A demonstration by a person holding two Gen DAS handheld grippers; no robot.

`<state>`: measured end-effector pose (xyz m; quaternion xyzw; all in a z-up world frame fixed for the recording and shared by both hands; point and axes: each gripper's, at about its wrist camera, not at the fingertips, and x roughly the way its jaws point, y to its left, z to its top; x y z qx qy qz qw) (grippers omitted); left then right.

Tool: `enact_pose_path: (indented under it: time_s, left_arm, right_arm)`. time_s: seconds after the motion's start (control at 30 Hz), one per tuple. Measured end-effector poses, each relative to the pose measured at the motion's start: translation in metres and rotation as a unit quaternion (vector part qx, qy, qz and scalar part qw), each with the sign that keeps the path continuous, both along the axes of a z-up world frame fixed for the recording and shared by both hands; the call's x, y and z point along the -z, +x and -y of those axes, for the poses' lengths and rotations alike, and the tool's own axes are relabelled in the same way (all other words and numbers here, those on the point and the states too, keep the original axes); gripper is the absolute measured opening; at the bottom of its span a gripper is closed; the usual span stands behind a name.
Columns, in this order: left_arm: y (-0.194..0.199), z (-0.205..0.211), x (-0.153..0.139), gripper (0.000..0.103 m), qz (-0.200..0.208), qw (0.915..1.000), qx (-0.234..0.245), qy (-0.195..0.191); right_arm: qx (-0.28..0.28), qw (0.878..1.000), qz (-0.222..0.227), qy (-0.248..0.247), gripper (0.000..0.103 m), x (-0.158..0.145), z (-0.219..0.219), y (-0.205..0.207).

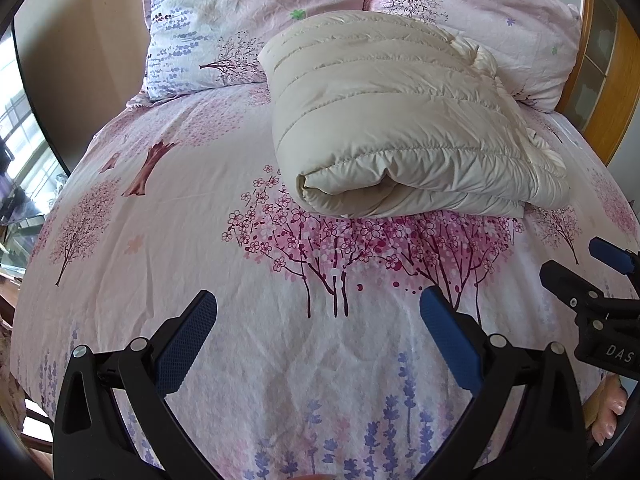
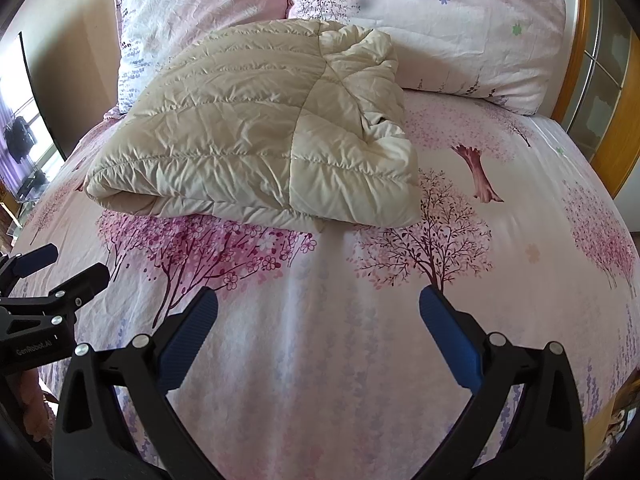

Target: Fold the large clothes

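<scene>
A cream quilted puffer jacket [image 1: 384, 120] lies folded into a thick bundle on the bed, its rolled edge facing me; it also shows in the right wrist view [image 2: 256, 132], left of centre. My left gripper [image 1: 318, 304] is open and empty, held over the sheet short of the jacket. My right gripper [image 2: 318, 302] is open and empty too, held back from the jacket's near edge. Each gripper shows at the other view's side: the right gripper at the right edge [image 1: 576, 268], the left gripper at the left edge [image 2: 60, 266].
The bed is covered by a pink floral sheet [image 1: 200, 240], also in the right wrist view [image 2: 500, 300]. Two matching pillows [image 1: 224, 20] [image 2: 440, 28] lean behind the jacket. A wooden headboard [image 2: 588, 92] stands at the right. A window [image 1: 20, 128] is at the left.
</scene>
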<state>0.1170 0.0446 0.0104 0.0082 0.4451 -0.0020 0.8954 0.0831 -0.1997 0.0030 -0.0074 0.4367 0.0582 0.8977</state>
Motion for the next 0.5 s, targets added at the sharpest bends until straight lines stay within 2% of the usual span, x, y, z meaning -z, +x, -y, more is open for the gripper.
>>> enact_pose_path:
  time_s: [0.5]
  left_arm:
    - [0.0010, 0.0019, 0.0029, 0.102, -0.005, 1.0000, 0.003, -0.006]
  right_arm:
    - [-0.001, 1.000, -0.006, 0.008, 0.101, 0.0025, 0.0006, 0.0032]
